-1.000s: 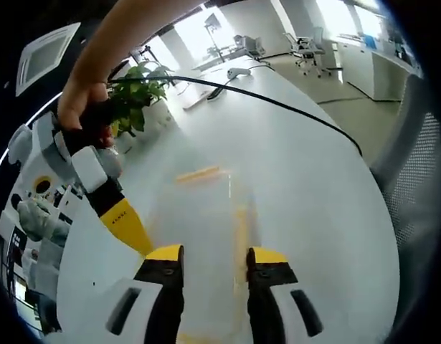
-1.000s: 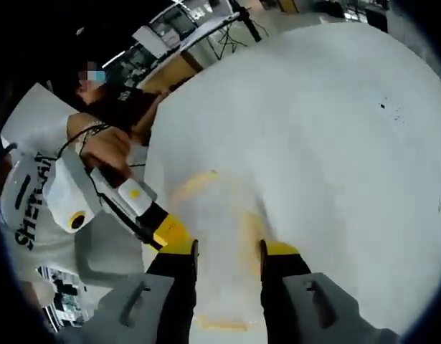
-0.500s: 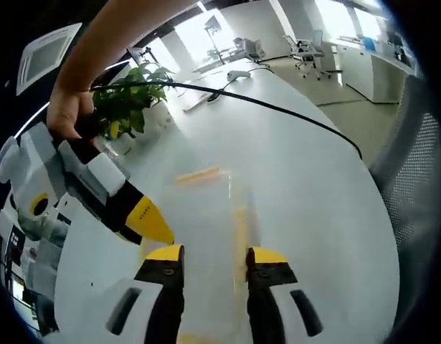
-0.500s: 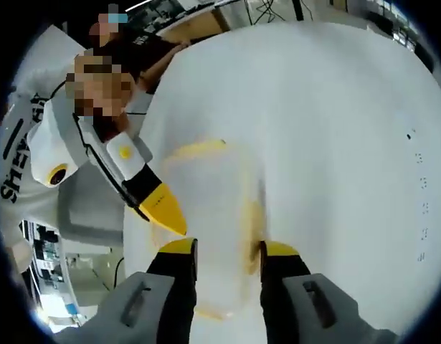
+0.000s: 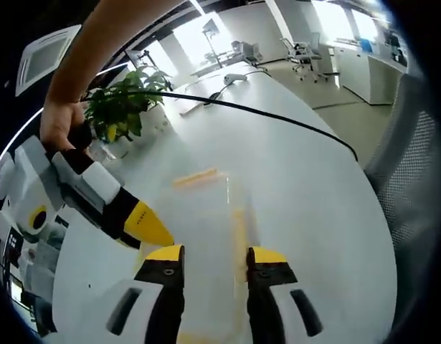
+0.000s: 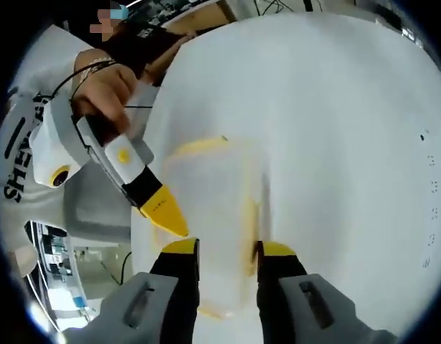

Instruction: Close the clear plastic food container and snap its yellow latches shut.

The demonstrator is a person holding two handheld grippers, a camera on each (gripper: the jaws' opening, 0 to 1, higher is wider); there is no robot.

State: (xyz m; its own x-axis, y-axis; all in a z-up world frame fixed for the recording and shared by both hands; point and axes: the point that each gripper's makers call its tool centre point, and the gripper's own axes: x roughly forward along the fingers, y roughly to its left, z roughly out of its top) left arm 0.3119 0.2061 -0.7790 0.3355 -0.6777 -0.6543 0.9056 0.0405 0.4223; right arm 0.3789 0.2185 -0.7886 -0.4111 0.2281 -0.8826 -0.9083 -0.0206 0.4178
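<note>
One clear food container (image 5: 206,244) on white table (image 5: 306,186), lid on, sitting between jaws of left gripper (image 5: 213,259); jaws apart, not squeezing it. Yellow latch (image 5: 194,176) at 12 o'clock end of box, another yellow latch (image 5: 239,228) along 3 o'clock side. Right gripper (image 5: 145,223) tip near box at 9 o'clock, held by hand (image 5: 59,125)

Right gripper view: same container (image 6: 213,215) between its own parted jaws (image 6: 224,252), left gripper (image 6: 163,211) tip at 9 o'clock. Green plant (image 5: 123,111), black cable (image 5: 263,115) farther off
</note>
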